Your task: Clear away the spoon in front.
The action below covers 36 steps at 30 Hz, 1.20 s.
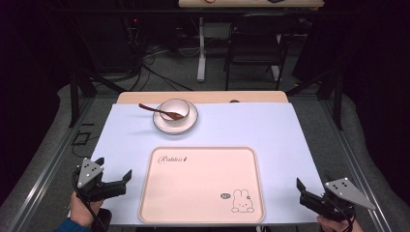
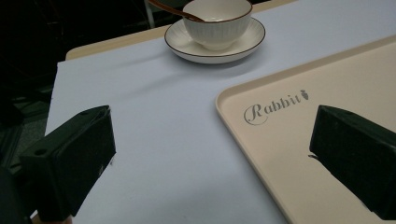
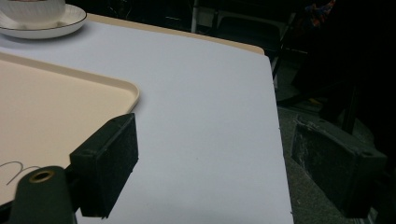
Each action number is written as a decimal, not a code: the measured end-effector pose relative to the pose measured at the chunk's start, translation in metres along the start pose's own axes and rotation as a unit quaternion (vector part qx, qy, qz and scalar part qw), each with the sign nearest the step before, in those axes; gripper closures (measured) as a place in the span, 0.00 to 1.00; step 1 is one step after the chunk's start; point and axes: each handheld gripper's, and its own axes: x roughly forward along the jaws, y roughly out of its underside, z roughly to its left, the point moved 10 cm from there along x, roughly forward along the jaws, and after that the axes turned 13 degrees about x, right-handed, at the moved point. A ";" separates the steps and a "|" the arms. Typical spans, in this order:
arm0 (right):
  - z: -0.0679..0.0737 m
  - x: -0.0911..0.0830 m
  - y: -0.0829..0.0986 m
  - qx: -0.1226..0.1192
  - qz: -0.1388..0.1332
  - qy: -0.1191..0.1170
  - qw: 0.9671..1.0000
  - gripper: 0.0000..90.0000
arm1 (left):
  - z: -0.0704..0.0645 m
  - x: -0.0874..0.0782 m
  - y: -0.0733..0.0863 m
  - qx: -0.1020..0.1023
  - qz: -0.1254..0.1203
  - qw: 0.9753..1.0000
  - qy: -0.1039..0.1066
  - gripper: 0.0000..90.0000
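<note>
A white bowl (image 1: 174, 109) stands on a white saucer (image 1: 190, 121) at the far middle of the table, with a brown spoon (image 1: 153, 109) resting in it, handle to the left. A beige tray (image 1: 203, 183) with a rabbit print lies flat at the near middle. My left gripper (image 1: 116, 176) hovers open at the tray's left side, nothing between its jaws. My right gripper (image 1: 300, 192) stands open near the table's right front corner, also holding nothing. The left gripper view has the bowl (image 2: 217, 21), saucer (image 2: 187, 44) and tray (image 2: 327, 93) ahead.
A pale blue sheet (image 1: 251, 125) covers the table; its right edge (image 3: 275, 130) runs close to my right gripper. A black chair (image 1: 254, 43) and a table leg (image 1: 201, 48) stand on the floor beyond, with cables to the left.
</note>
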 end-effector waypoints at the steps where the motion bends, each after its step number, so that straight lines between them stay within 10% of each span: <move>1: 0.001 0.001 0.000 0.001 0.001 -0.001 1.000 0.16 | 0.001 -0.001 -0.002 -0.003 -0.006 1.000 -0.007 0.00; 36: 0.000 0.000 0.001 0.001 0.003 -0.002 1.000 0.16 | 0.018 0.071 -0.044 -0.049 -0.023 0.998 -0.038 0.00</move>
